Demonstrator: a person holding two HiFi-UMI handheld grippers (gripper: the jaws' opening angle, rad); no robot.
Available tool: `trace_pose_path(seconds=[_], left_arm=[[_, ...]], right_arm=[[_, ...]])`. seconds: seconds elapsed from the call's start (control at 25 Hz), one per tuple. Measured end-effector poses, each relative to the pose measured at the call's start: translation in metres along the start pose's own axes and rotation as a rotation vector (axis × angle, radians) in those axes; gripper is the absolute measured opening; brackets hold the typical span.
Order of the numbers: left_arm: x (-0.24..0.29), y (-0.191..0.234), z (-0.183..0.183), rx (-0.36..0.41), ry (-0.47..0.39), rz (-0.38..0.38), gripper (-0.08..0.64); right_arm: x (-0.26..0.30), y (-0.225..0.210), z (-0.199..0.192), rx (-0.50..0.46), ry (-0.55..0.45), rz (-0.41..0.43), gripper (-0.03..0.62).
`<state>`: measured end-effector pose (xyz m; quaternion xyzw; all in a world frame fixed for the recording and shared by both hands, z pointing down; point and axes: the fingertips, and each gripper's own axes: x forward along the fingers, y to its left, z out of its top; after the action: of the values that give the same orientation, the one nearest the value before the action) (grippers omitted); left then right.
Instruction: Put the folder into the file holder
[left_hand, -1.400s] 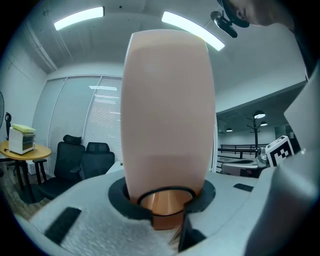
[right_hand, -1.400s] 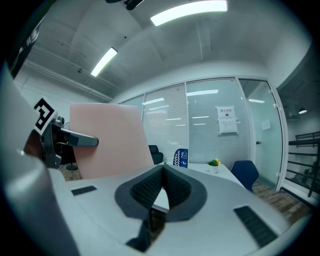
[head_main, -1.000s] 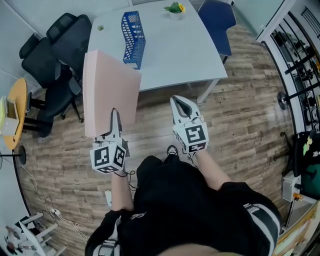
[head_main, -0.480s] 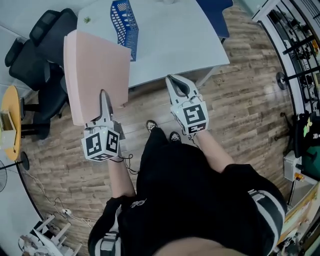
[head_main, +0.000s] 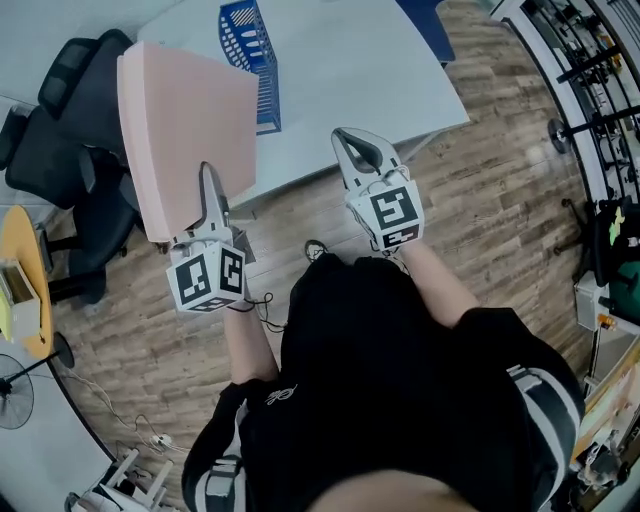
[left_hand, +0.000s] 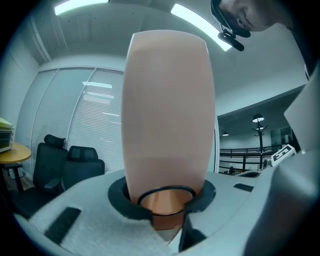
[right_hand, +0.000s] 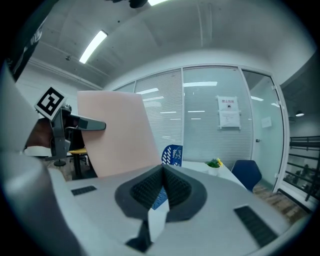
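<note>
Our left gripper (head_main: 207, 178) clamps the smooth pink folder (head_main: 185, 130); our right gripper (head_main: 348, 140) holds ribbed jaws together, empty; slotted blue file holder (head_main: 250, 45) beyond.

Pink folder (head_main: 190, 130) upright (aloft); blue mesh file holder (head_main: 250, 60), seemingly upright, on table (head_main: 360, 70)

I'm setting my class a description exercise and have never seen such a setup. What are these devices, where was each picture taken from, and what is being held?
There is no robot here. A person wears a head camera that looks down and holds a two-jaw gripper in each hand. The other two pictures come from cameras riding on those grippers. The left gripper is clamped on a pink folder. The right gripper is shut and holds nothing. Ahead, a white table carries a blue file holder.
</note>
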<state>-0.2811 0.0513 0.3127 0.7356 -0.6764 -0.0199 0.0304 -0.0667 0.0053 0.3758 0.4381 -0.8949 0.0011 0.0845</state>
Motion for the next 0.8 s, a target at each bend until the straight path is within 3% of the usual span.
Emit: trace_pose_path(seconds=[0.32,0.56,0.8], left_arm=[[0.046,0.020,-0.005,-0.021,-0.009,-0.028,0.120],[0.078,0.012,0.000,0.015,-0.036,-0.015,0.120],[0.109,0.014,-0.005,-0.008,-0.048,0.019,0.120]], right_arm=[[0.028,-0.020,-0.007,0.021,0.035,-0.058,0.005],[0.053,-0.044,-0.005,0.020,0.028,-0.047,0.005],[0.075,-0.064,-0.001,0.011,0.030,-0.028,0.005]])
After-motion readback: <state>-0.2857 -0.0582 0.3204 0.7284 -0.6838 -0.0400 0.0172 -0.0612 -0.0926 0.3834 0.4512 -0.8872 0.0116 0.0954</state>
